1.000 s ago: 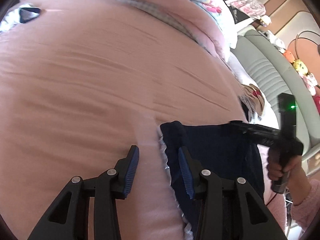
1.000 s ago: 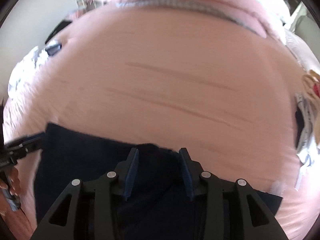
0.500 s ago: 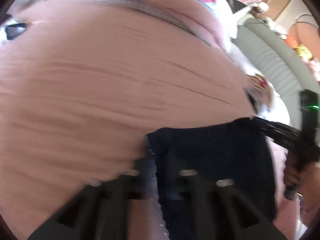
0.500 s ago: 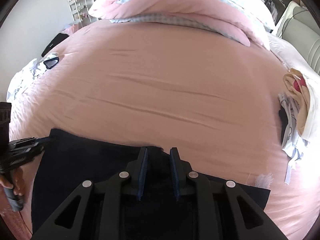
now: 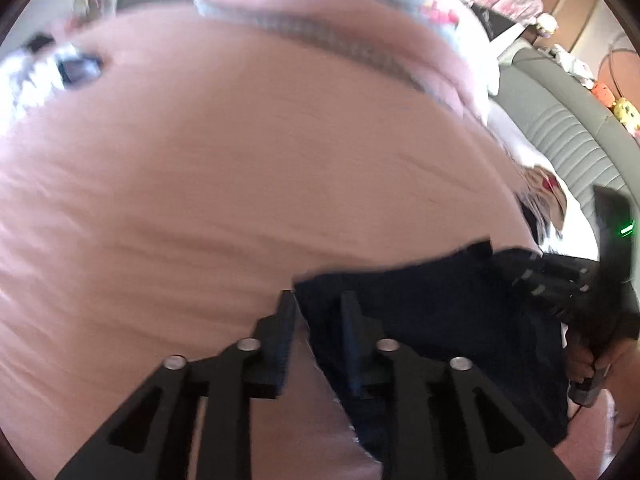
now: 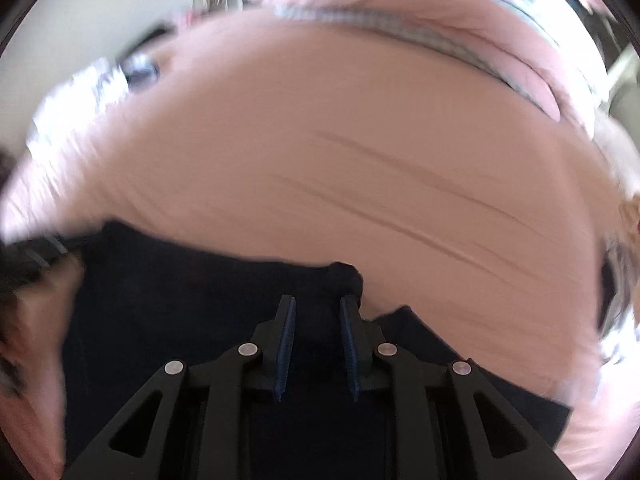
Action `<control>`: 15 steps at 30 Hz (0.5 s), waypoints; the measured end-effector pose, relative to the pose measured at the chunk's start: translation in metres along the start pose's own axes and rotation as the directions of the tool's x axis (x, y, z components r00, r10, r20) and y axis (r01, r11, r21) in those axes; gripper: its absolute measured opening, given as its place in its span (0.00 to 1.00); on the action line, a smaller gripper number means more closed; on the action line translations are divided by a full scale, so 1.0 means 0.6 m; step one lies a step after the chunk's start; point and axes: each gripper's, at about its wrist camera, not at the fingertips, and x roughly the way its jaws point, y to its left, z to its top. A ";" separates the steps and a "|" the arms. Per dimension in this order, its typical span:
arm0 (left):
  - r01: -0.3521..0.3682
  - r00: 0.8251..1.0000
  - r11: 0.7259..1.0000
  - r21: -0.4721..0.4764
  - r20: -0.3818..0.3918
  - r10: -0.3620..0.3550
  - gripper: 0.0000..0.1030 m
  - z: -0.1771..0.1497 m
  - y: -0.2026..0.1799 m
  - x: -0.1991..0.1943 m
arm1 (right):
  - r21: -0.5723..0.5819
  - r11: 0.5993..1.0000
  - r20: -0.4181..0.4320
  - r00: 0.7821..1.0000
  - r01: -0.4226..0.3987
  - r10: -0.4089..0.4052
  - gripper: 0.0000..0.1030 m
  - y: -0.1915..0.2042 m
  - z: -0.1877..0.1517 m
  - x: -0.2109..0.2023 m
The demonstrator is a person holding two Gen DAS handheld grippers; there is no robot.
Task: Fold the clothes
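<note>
navy garment (image 5: 432,320) lies low in frame on the pink bedspread (image 5: 240,200); left gripper (image 5: 318,320) has just been opening, garment edge between its parted jaws; right gripper (image 6: 318,320) clamps a fold

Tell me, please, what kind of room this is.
Most likely a bedroom. A wide pink bedspread covers a bed, pink and blue-checked pillows are stacked at its far end, and a grey padded headboard stands beside it.
</note>
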 end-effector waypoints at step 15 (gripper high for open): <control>0.180 0.978 0.958 0.224 -0.145 -0.150 0.25 -0.012 -0.035 0.036 | 0.078 0.977 -0.049 0.978 -0.201 0.205 0.17 -0.002 -0.023 0.011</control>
